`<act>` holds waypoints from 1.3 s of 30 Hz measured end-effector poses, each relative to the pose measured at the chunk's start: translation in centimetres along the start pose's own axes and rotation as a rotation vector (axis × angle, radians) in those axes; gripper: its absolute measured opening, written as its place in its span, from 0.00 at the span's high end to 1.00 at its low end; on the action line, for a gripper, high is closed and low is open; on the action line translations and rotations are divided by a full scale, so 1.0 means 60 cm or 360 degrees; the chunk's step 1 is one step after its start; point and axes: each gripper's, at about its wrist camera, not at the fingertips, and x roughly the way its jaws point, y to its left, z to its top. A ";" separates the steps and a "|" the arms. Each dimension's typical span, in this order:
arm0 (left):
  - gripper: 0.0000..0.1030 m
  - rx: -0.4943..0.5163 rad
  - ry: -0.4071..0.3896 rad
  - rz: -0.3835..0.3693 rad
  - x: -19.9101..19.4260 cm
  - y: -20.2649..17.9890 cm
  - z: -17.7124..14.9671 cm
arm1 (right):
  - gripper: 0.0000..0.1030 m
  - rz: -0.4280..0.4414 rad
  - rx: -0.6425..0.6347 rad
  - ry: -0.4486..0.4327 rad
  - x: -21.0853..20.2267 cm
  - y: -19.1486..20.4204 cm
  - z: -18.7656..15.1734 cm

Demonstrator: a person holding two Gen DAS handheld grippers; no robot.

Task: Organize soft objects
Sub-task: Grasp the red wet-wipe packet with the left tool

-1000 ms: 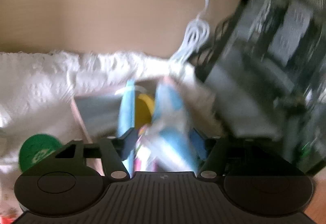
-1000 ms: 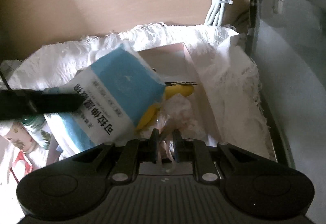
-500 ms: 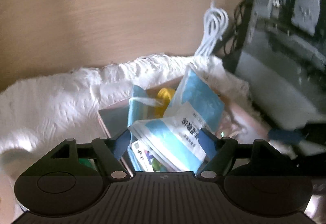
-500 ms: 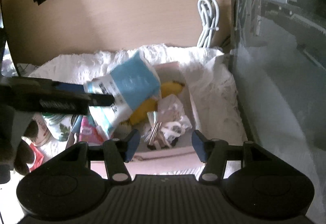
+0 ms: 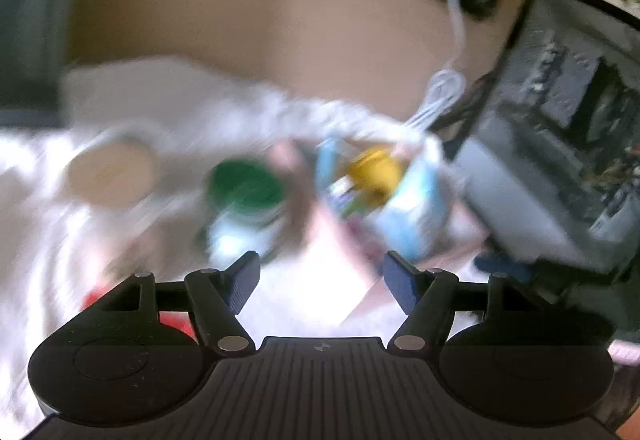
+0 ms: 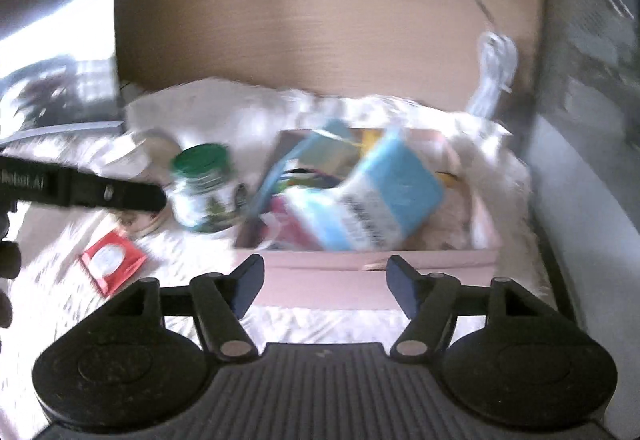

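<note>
My right tongs (image 6: 322, 286) are opening with nothing between the pads; they hang just short of the near wall of the pink box (image 6: 360, 268). Ahead of them, inside the box, the blue-and-white soft pack (image 6: 372, 195) leans tilted on the other packets. Left of the box a green-lidded jar (image 6: 202, 187) stands on the white cloth (image 6: 224, 107), and a red sachet (image 6: 112, 262) lies nearer me. My left tongs (image 5: 320, 280) are closing a little, also empty; the blurred pack (image 5: 416, 215) sits ahead and to their right, beside something yellow (image 5: 374, 171).
</note>
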 end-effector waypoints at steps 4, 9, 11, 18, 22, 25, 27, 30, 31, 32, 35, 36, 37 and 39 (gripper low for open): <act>0.29 -0.0163 0.0030 0.0131 -0.038 0.074 -0.051 | 0.30 0.0089 -0.0097 0.0062 0.012 0.050 -0.013; 0.29 -0.0301 -0.0016 0.0324 -0.082 0.144 -0.075 | 0.30 0.0217 -0.0157 0.0166 0.041 0.113 -0.016; 0.29 -0.0331 -0.0035 0.0355 -0.096 0.165 -0.082 | 0.30 0.0279 -0.0194 0.0186 0.054 0.142 -0.012; 0.29 -0.0468 -0.0019 0.0333 -0.130 0.227 -0.100 | 0.30 0.0467 -0.0285 0.0262 0.138 0.241 0.014; 0.29 -0.0568 0.0004 0.0269 -0.143 0.250 -0.115 | 0.30 0.0494 -0.0231 0.0309 0.189 0.262 0.031; 0.29 -0.0624 0.0008 0.0237 -0.147 0.263 -0.124 | 0.26 0.0596 -0.0075 0.0416 0.213 0.260 0.034; 0.29 -0.0659 -0.0007 0.0248 -0.149 0.272 -0.128 | 0.26 0.0750 -0.0060 0.0473 0.205 0.271 0.028; 0.29 -0.0732 -0.0024 0.0258 -0.145 0.281 -0.126 | 0.26 0.0911 -0.0217 0.0506 0.174 0.307 0.003; 0.29 -0.0740 -0.0026 0.0253 -0.141 0.279 -0.123 | 0.26 0.0916 -0.0291 0.0502 0.163 0.317 -0.005; 0.29 -0.0731 -0.0022 0.0253 -0.135 0.275 -0.120 | 0.26 0.0903 -0.0353 0.0492 0.153 0.323 -0.013; 0.29 -0.0685 0.0021 0.0296 -0.107 0.256 -0.111 | 0.26 0.0781 -0.0487 0.0415 0.122 0.318 -0.032; 0.29 -0.0670 0.0036 0.0328 -0.095 0.249 -0.108 | 0.26 0.0725 -0.0517 0.0380 0.114 0.310 -0.035; 0.29 -0.0649 0.0051 0.0360 -0.082 0.242 -0.103 | 0.26 0.0652 -0.0544 0.0339 0.106 0.301 -0.038; 0.29 -0.0597 0.0079 0.0419 -0.057 0.226 -0.093 | 0.26 0.0497 -0.0552 0.0270 0.097 0.278 -0.042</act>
